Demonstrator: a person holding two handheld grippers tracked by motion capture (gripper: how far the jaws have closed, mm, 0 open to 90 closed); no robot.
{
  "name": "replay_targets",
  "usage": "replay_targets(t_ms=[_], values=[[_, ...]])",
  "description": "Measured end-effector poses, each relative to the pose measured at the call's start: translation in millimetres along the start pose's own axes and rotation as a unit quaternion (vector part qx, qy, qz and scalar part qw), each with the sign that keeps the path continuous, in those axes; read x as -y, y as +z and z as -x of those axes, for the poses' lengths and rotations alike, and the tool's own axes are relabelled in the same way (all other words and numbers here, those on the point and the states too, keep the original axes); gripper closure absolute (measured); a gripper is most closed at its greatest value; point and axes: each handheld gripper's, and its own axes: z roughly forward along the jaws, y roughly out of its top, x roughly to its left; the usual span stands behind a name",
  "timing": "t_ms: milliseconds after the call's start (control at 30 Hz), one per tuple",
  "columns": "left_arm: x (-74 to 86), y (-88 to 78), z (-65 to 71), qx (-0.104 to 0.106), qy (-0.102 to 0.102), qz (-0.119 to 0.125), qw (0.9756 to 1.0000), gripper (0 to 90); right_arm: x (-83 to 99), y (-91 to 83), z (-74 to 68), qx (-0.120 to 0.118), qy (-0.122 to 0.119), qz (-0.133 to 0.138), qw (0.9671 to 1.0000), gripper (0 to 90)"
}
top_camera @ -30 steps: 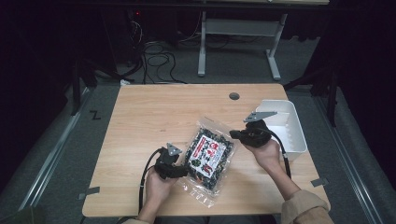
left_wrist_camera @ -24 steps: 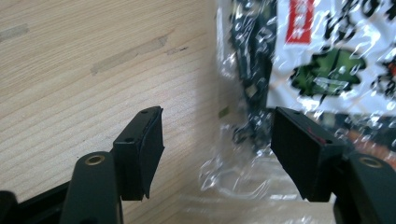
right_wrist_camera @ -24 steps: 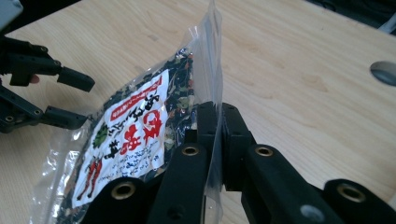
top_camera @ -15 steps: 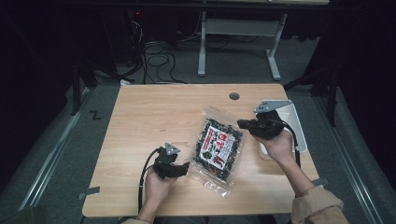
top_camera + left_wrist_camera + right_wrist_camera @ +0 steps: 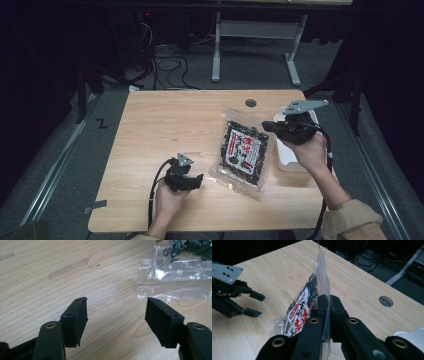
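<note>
Pinching seaweed bag (image 5: 307, 302) edge with right gripper (image 5: 329, 305), clamped tight, bag tilted up off table (image 5: 165, 125) | high view: lower corner still touching wood, white tray (image 5: 287, 152) behind | left gripper (image 5: 116, 315) gaping, holding nothing, beside the bag

Left fingers (image 5: 80, 315) apart, right fingers (image 5: 322, 305) pinched

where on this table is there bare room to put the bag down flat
The far left of the table, beyond the left hand-held gripper, is bare wood. The right side is crowded: the bag, pinched by the right hand-held gripper, and the white tray.
</note>
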Motion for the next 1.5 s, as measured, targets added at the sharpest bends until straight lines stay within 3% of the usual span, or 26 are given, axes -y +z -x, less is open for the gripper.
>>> replay_targets(t_ms=[533,733,1133,1367,1500], values=[[-0.1,1.5,0.9,0.004,-0.001,-0.003,1.0,34.7,-42.1,-16.9,-10.2,0.021,-0.049,0.005,0.9986,89.9],[0.0,1.4,0.6,0.003,-0.001,-0.003,1.0,34.7,-52.5,-21.6,-6.8,0.038,-0.051,0.015,0.9979,89.9],[0.0,1.7,1.6,0.005,0.003,-0.008,1.0,34.7,-59.7,-31.6,13.0,0.075,-0.031,0.031,0.9962,89.9],[0.2,0.4,1.0,0.005,0.001,-0.006,1.0,34.7,-62.4,-37.6,22.7,0.1,-0.027,0.037,0.9939,90.0],[0.1,1.0,1.8,0.003,0.004,-0.006,1.0,34.7,-63.6,-41.0,28.5,0.124,-0.027,0.027,0.9915,90.0]])
